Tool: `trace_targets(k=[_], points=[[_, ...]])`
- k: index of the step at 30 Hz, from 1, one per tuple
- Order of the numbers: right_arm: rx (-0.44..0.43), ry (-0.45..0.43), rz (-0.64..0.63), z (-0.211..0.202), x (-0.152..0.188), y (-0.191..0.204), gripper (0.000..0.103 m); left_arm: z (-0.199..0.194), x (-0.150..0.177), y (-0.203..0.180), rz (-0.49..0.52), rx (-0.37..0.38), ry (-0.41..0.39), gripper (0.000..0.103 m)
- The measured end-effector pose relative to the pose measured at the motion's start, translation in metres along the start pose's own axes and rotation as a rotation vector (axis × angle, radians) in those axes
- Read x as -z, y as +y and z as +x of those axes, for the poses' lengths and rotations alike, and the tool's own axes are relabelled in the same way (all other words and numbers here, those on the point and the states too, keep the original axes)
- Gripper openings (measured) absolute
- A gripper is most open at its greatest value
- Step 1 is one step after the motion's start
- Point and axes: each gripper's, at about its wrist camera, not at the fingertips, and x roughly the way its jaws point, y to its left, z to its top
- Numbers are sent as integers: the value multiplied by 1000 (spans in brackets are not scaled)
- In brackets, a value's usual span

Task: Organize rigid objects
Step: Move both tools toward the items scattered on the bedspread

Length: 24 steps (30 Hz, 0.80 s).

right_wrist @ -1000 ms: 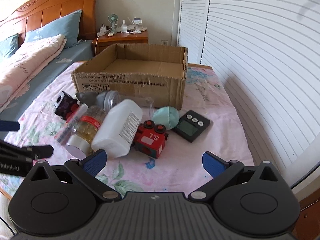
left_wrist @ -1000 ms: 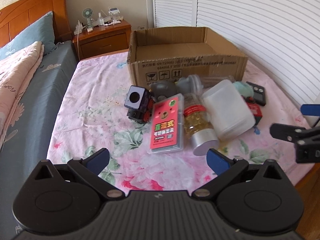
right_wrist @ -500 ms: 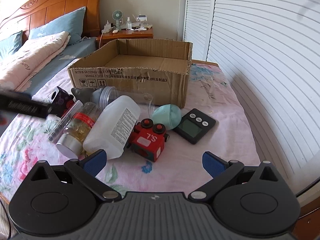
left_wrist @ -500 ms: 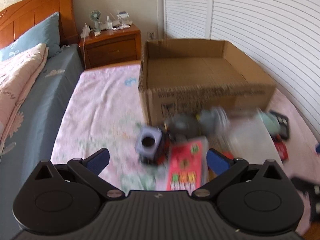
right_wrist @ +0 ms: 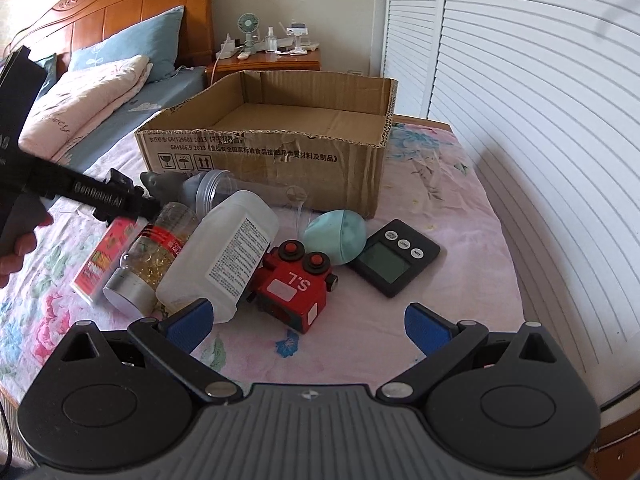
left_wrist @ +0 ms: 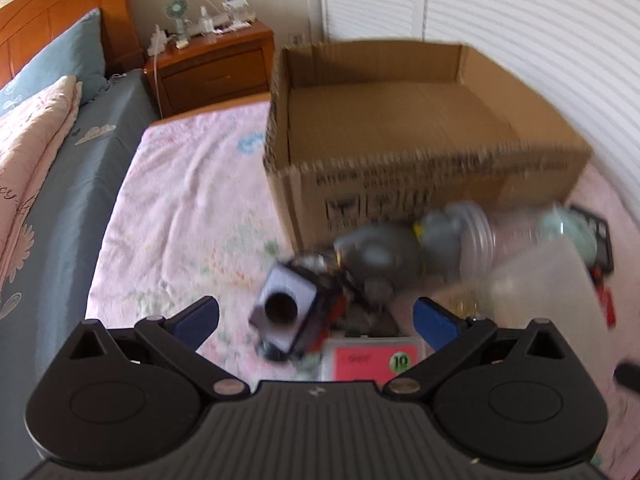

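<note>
The left gripper was held with jaws spread around a small toy camera block, apparently to pick it first. The right gripper, jaws spread, was empty. An empty cardboard box sat behind the clutter, mid-bed.

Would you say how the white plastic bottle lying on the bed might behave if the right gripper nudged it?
The white plastic bottle lies on its side, so it would probably roll. It rests against the red toy train, which might shift too.
</note>
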Motion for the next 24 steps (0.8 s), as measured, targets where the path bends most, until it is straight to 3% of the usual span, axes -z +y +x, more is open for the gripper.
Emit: trace_targets(k=[4, 13, 18, 24], points=[[11, 6, -6, 2, 1, -2, 103, -1, 16, -1, 25, -2, 21, 102], [109, 41, 3, 14, 2, -13, 103, -13, 39, 2, 20, 79, 41, 102], [60, 27, 29, 24, -6, -11, 103, -12, 49, -3, 50, 114, 72, 102], [71, 40, 7, 38, -9, -4, 103, -16, 55, 10, 38, 101, 81, 102]])
